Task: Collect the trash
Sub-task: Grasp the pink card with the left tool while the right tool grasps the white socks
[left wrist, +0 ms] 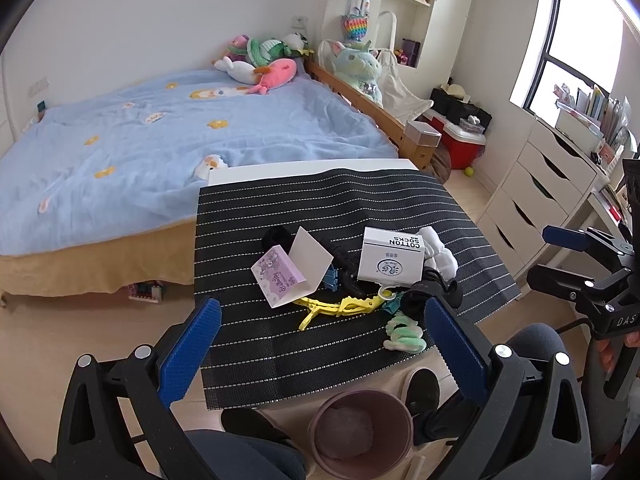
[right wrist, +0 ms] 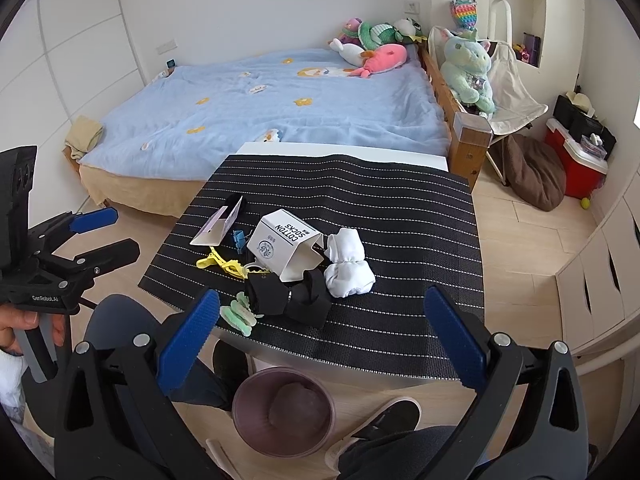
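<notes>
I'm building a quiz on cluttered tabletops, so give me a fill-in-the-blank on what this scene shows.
1. The white box is printed with the words COTTON ____.
2. The bin on the floor below the table's near edge is ____ in colour.
3. The large clip lying on the striped mat is ____.
4. Both the left gripper and the right gripper are ____, holding nothing.

Missing words: SOCKS; pink; yellow; open
</notes>
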